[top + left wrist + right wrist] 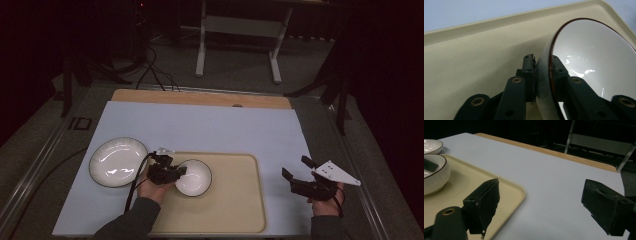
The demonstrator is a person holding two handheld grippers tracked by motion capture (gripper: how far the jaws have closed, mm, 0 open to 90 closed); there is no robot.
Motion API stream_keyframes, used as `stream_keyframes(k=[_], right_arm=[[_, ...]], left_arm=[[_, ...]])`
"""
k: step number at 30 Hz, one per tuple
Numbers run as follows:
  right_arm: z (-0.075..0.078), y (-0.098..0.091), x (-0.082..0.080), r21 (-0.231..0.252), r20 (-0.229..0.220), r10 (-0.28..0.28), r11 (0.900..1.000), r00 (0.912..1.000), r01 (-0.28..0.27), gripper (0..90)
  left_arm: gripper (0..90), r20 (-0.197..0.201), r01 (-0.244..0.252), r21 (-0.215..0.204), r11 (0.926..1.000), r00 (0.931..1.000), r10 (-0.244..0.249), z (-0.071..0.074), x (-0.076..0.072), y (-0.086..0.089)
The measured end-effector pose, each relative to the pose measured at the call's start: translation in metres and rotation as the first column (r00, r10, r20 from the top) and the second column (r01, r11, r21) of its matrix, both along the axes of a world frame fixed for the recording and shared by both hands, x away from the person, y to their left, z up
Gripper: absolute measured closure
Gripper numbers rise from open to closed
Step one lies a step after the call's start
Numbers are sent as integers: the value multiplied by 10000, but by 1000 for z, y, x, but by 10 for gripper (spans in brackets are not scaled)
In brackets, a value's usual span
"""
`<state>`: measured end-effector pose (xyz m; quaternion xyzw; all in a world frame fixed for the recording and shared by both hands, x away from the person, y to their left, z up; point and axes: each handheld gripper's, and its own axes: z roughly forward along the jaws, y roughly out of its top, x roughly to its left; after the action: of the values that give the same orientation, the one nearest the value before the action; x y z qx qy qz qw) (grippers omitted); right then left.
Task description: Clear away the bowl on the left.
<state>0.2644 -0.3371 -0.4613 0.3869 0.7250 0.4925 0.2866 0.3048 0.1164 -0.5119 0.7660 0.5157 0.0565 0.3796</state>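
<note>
Lying on a pale blue table [210, 125] in a dark room, a cream tray [235, 200] sits at its near edge. Left gripper [172, 172] clamps the white bowl [196, 177] rim near the tray's left edge. Right gripper [296, 176] gapes, grasping nothing, near the table's right edge.

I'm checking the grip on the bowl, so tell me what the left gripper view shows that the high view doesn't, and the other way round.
Left gripper view alone: up close, the left gripper's pads straddle the bowl's brown-edged rim, one outside the wall, one inside.

High view alone: the ribbed plate left of the tray, on the pale blue mat, and the right gripper open above the mat, right of the tray.

Both: the bowl on the cream tray, with the left gripper at its rim.
</note>
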Motion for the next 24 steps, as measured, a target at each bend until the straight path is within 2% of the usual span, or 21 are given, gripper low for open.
stream_keyframes(k=[1, 7, 14, 17, 24], right_arm=[[0, 0, 0, -1, 3, -1, 10000, 10000, 1, 146], [0, 0, 0, 23, 19, -6, 10000, 10000, 6, 146], [0, 0, 0, 18, 45, -1, 10000, 10000, 1, 146], [0, 0, 0, 14, 39, 3, 10000, 10000, -3, 146], [0, 0, 0, 24, 45, 1, 10000, 10000, -1, 146]], left_arm=[[747, -9, -18, 87, 10000, 10000, 18, 0, 0, 0], [685, 252, -89, -199, 9998, 9996, 94, 6, -2, 4], [573, 603, -236, -195, 9995, 9979, 247, 16, -6, 11], [556, 783, -309, -152, 9994, 9964, 320, 20, -7, 15], [505, 1394, -678, -118, 9976, 9879, 688, 32, -12, 26]])
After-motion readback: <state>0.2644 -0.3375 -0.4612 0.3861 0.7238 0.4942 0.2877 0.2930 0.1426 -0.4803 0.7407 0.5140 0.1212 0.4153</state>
